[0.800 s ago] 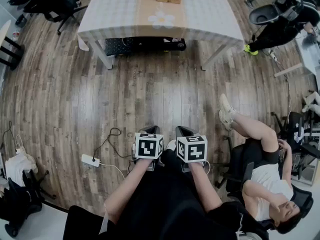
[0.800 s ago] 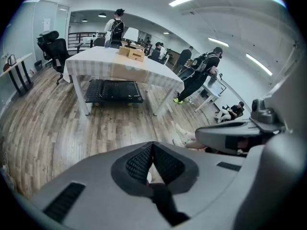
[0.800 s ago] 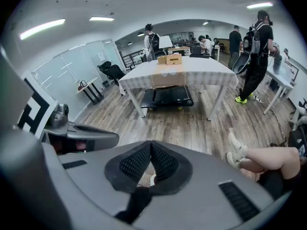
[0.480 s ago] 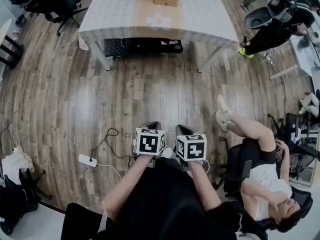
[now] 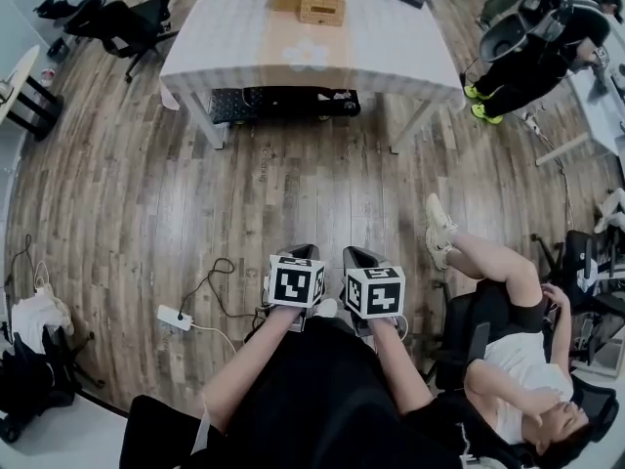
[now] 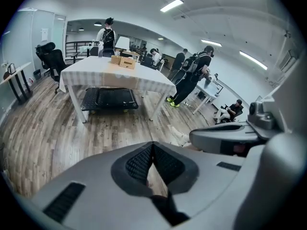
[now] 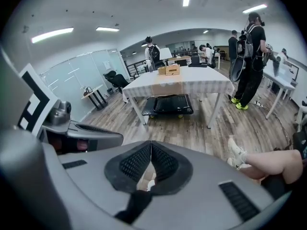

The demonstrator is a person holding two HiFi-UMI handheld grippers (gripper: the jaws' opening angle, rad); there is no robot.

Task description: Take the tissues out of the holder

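Observation:
A wooden holder [image 5: 311, 3] of open boxes stands at the far end of a cloth-covered table [image 5: 391, 47], well ahead of me across the floor. It also shows small in the left gripper view as the holder [image 6: 123, 61] and in the right gripper view as the holder [image 7: 169, 70]. Tissues cannot be made out at this distance. My left gripper [image 5: 296, 254] and right gripper [image 5: 359, 257] are side by side over my lap, pointing toward the table. The left gripper [image 6: 152, 145] is shut and holds nothing. The right gripper [image 7: 151, 143] is likewise shut and holds nothing.
A black trolley [image 5: 283, 101] sits under the table. A person [image 5: 508, 360] sits in a chair close at my right, one leg stretched out. A power strip [image 5: 177, 315] and cable lie on the wooden floor at left. Office chairs [image 5: 117, 18] stand at far left, a standing person [image 5: 547, 37] at far right.
The head view has shifted a little, so the table and holder sit lower and fuller in the frame. Both grippers stay together over my lap, still shut.

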